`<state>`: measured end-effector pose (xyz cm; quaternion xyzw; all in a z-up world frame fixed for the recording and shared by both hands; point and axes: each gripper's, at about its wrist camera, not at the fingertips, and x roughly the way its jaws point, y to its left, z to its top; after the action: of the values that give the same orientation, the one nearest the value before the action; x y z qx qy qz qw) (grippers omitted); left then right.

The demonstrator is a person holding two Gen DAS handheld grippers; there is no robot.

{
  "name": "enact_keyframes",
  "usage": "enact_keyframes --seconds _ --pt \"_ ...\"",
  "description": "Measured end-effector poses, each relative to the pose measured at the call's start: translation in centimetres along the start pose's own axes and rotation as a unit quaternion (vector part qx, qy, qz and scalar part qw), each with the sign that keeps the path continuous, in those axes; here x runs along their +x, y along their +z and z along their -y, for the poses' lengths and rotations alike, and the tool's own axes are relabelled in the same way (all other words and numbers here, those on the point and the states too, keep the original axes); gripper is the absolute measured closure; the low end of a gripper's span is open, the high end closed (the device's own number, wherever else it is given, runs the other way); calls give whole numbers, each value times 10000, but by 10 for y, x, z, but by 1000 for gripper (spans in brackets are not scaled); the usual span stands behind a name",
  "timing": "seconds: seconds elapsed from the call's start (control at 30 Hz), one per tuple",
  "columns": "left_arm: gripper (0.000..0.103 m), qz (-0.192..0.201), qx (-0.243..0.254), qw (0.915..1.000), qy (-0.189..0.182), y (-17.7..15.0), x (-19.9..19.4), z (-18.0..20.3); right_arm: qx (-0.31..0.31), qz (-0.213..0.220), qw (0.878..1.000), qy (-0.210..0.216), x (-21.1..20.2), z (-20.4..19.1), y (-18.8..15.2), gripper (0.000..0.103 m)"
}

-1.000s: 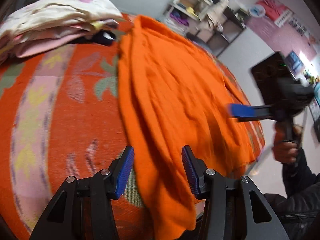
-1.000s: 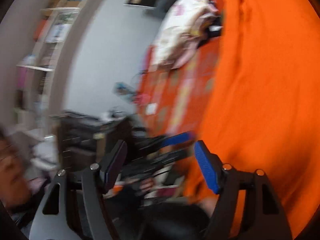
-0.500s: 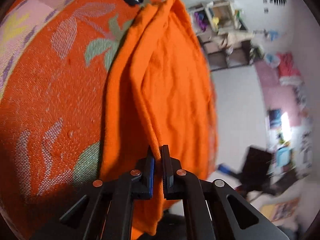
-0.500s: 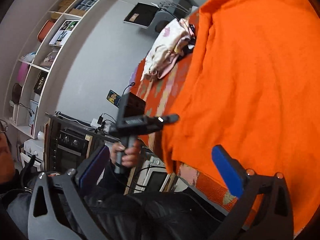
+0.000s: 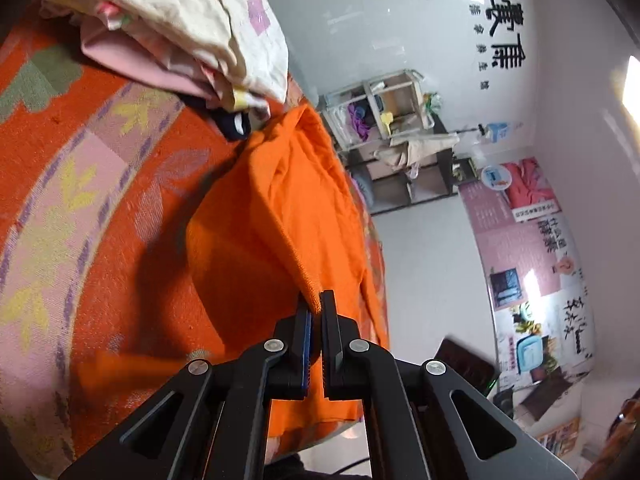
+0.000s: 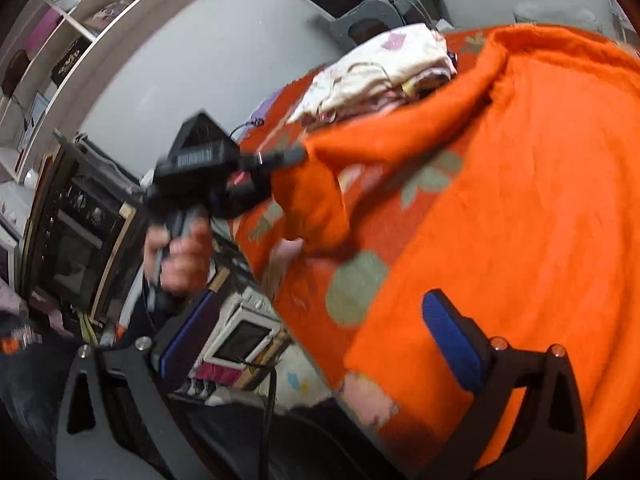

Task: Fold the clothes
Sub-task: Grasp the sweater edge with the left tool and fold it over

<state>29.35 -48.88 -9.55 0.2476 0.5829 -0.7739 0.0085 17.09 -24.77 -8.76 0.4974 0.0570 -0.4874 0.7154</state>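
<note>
Two claws worked one orange garment [image 5: 280,216] on the bed [image 5: 80,208]: the left claw [image 5: 315,312] clenched its edge, the right claw [image 6: 320,344] gaped empty, its jaws just having widened.

A lived-in home bedroom: a bed [image 5: 60,208] under an orange patterned cover, folded clothes [image 5: 188,32] stacked at its far corner, a cluttered shelf [image 5: 384,120] against the wall, posters [image 5: 520,240], and open bookshelves [image 6: 60,40] beside dark cabinets [image 6: 72,240].
</note>
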Motion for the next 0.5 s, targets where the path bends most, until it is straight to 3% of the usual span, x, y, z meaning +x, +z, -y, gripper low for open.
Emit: enact_keyframes --seconds 0.07,0.13,0.33,0.5 --pt "102 -160 124 9997 154 -6 13 -3 419 -144 9989 122 12 14 25 8" --pt "102 -299 292 9988 269 -18 25 -3 837 -288 9958 243 23 28 49 27" --pt "102 -486 992 9908 776 -57 57 8 765 -1058 9890 -695 55 35 83 30" --pt "102 -522 1422 9823 1103 -73 68 17 681 -1683 9748 -1296 76 39 73 34"
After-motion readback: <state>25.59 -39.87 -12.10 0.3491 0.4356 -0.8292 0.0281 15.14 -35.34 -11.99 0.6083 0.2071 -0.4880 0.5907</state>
